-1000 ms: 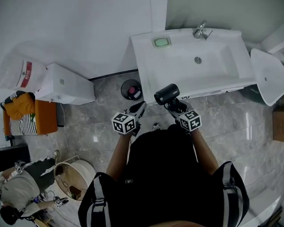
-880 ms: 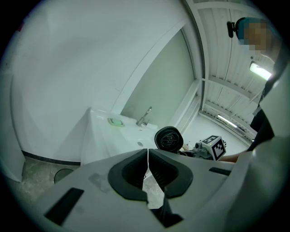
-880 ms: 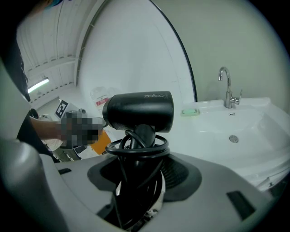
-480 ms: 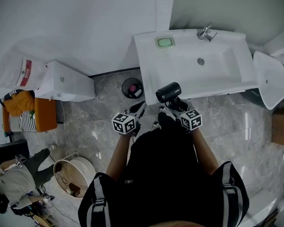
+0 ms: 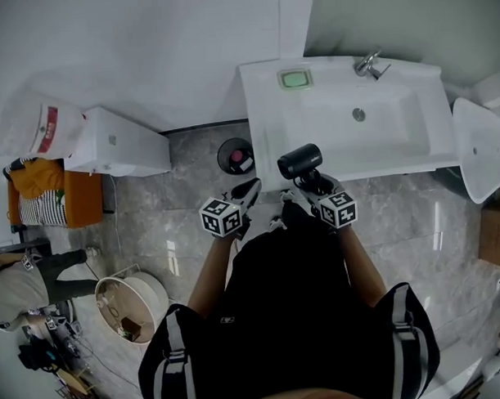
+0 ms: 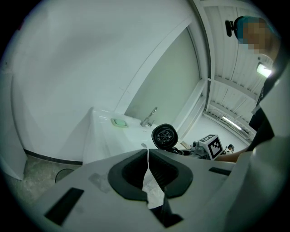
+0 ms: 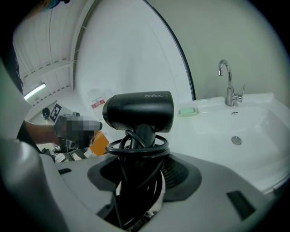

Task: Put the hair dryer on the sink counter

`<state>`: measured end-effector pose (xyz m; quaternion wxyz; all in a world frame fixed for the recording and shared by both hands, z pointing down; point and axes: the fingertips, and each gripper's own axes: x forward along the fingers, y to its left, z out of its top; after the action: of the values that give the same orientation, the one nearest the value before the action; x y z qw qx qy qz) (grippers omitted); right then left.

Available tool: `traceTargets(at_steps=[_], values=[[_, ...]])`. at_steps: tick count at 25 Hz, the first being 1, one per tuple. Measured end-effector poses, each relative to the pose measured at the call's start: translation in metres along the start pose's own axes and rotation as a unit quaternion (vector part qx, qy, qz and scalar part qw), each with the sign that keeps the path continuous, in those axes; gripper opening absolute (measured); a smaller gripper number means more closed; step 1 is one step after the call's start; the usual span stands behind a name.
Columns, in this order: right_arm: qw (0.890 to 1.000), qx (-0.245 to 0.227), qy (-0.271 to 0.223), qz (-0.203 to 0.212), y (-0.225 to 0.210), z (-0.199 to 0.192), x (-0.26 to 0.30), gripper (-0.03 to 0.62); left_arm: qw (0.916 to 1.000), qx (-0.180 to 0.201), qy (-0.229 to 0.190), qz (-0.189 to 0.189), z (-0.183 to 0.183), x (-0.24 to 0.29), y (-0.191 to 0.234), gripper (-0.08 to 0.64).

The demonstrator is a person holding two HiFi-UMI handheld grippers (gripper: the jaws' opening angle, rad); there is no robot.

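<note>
hair dryer (image 7: 138, 111) matt black plastic; sink counter (image 5: 265, 112) glossy white; faucet (image 7: 230, 94) shiny metal.

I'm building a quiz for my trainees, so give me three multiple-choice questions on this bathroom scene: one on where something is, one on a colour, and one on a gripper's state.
1. Where is the soap dish?
A) on the back rim of the sink, left of the tap in the head view
B) on the floor
C) in the bin

2. What colour is the dryer?
A) white
B) black
C) pink

3. What state is the right gripper in?
A) open, empty
B) shut on the dryer
C) shut on the tap

Answers:
1 A: the green dish sits on the rim beside the tap.
2 B: it shows black in every view.
3 B: the right gripper view shows the jaws clamping its handle.
</note>
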<state>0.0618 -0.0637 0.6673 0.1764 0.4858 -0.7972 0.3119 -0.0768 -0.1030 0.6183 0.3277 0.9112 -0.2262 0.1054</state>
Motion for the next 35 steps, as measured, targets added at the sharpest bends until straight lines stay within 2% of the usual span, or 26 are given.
traceTargets(at_steps=[10, 16, 26, 35], values=[[1.000, 0.019, 0.021, 0.004, -0.027, 0.011, 0.037, 0.288, 0.9994, -0.008, 0.013, 0.030, 0.016, 0.008, 0.019, 0.018], [0.999, 0.019, 0.034, 0.008, -0.039, 0.018, 0.057, 0.288, 0.9984, 0.012, 0.035, 0.042, 0.019, 0.019, 0.022, 0.018], [0.998, 0.022, 0.059, 0.012, -0.062, 0.019, 0.081, 0.289, 0.9975, -0.006, 0.039, 0.058, 0.022, 0.035, 0.034, 0.018], [0.995, 0.061, 0.073, 0.027, -0.077, 0.014, 0.104, 0.290, 0.9965, -0.013, 0.036, 0.074, 0.025, 0.050, 0.038, 0.018]])
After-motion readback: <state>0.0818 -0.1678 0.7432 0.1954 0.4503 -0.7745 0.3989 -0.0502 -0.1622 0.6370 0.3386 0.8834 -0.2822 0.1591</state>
